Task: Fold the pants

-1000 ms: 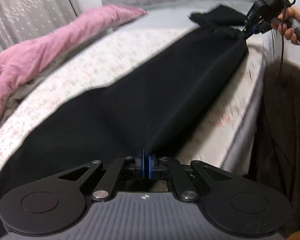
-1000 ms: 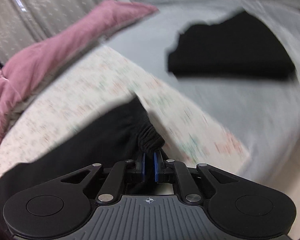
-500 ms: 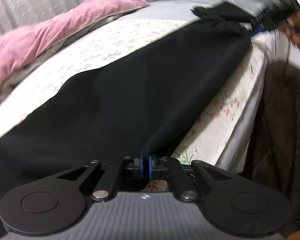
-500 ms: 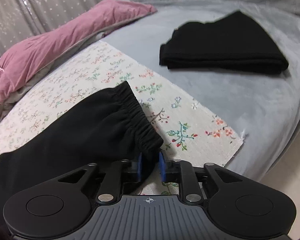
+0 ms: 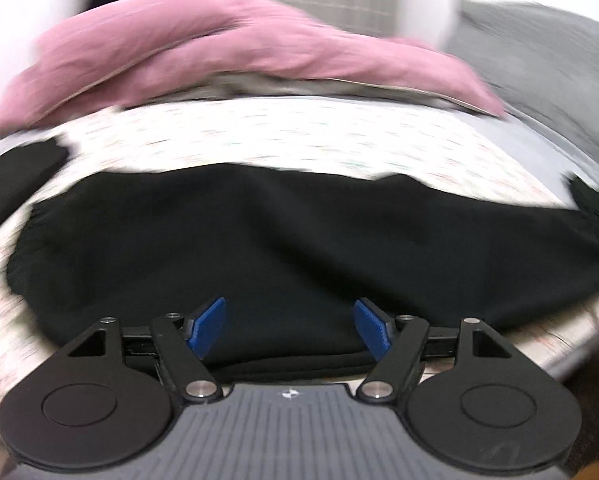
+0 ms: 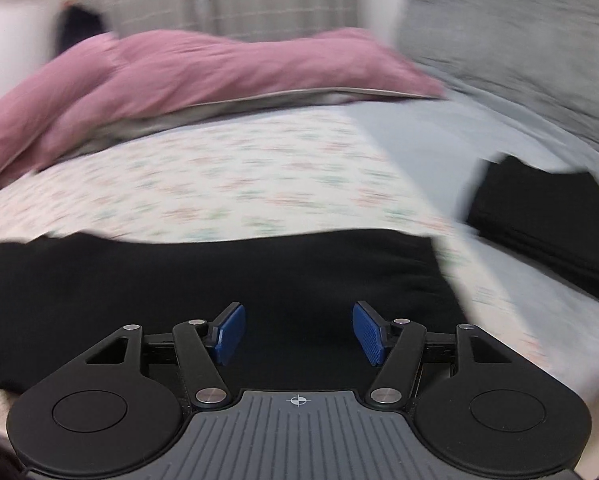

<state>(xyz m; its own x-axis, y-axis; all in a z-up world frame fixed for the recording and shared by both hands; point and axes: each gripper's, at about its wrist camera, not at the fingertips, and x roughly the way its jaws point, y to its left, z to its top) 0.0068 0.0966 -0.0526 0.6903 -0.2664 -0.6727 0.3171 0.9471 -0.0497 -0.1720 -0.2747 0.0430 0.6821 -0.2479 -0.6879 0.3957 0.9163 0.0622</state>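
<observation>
My left gripper [image 5: 289,330] stands wide, its blue pads [image 5: 207,326] well apart, and nothing is caught between them; these jaws have just been opening. Under and beyond them the black pants [image 5: 299,248] lie spread lengthwise across the flowered sheet [image 5: 299,140], folded along their length, with the near edge running just below my pads. My right gripper [image 6: 297,334] is open too, a little less wide than the left, its jaws also just been opening, and its pads [image 6: 229,334] press on nothing. From that side I see the same pants [image 6: 219,280] stretched flat, their gathered end ending near the right edge of the sheet [image 6: 219,184]. Farther right, on the grey bedcover [image 6: 439,152], sits a folded black garment [image 6: 539,216], apart from the pants. A pink quilt [image 6: 179,76] is heaped along the far side of the bed, with a grey pillow [image 6: 519,28] beside it. Both views are blurred.
</observation>
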